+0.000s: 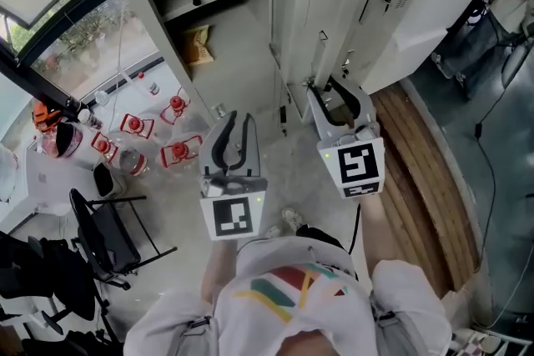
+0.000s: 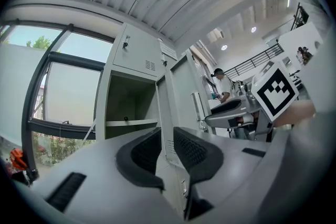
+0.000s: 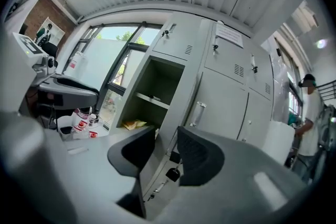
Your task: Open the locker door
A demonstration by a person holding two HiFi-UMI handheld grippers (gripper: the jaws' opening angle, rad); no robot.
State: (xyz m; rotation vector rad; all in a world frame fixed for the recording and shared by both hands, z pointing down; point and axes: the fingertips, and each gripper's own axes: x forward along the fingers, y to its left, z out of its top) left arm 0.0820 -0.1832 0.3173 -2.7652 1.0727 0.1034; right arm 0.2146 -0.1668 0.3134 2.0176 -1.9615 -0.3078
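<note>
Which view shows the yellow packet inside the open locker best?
Head view: the yellow packet lies plain and unblocked in the open locker. The right gripper view shows it small, just above a jaw; the left gripper view doesn't show it.

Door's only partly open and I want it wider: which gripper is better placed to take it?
Right, probably. The right gripper sits by the locker door, whose edge lines up between its parted jaws; the left gripper hangs farther left, facing the open compartment.
</note>
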